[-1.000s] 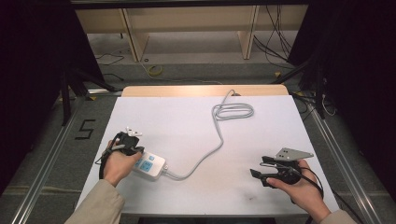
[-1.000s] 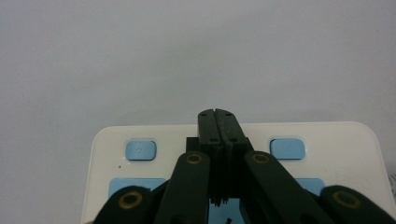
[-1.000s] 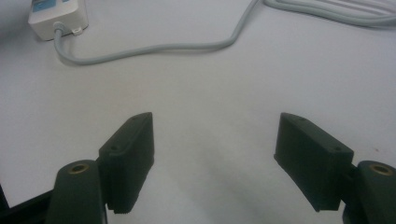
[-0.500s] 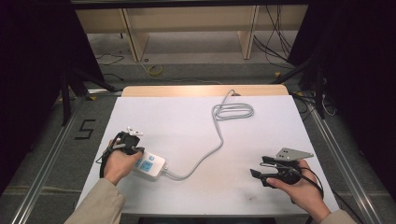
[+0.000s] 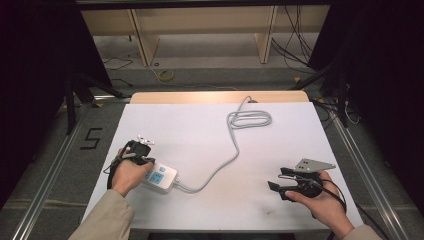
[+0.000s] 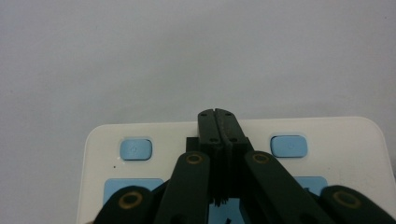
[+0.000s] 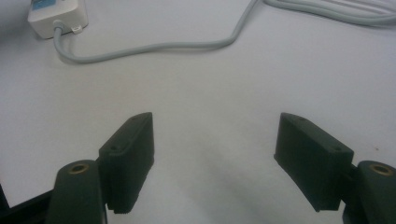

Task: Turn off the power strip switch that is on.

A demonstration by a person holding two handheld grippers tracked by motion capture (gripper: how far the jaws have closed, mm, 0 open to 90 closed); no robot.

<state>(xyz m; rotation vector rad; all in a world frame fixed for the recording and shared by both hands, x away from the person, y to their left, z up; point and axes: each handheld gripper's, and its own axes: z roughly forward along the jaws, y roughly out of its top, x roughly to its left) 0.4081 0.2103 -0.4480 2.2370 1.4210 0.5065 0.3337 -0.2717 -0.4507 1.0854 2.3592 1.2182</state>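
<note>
power strip point(image 5: 161, 177): long axis left-right, cord end right | left gripper point(image 6: 218, 122): jaws together over strip | right gripper point(image 7: 215, 163): jaws wide

high: overhead, facing forward | left: close on power strip point(image 6: 233, 140) (shared) | right: low, near table point(image 7: 196, 84)

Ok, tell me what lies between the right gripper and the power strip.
In the high view, between the right gripper and the power strip lies bare white table, crossed only by the strip's grey cord.

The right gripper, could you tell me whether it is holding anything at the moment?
No, the right gripper is open, with bare table showing in the gap.
</note>
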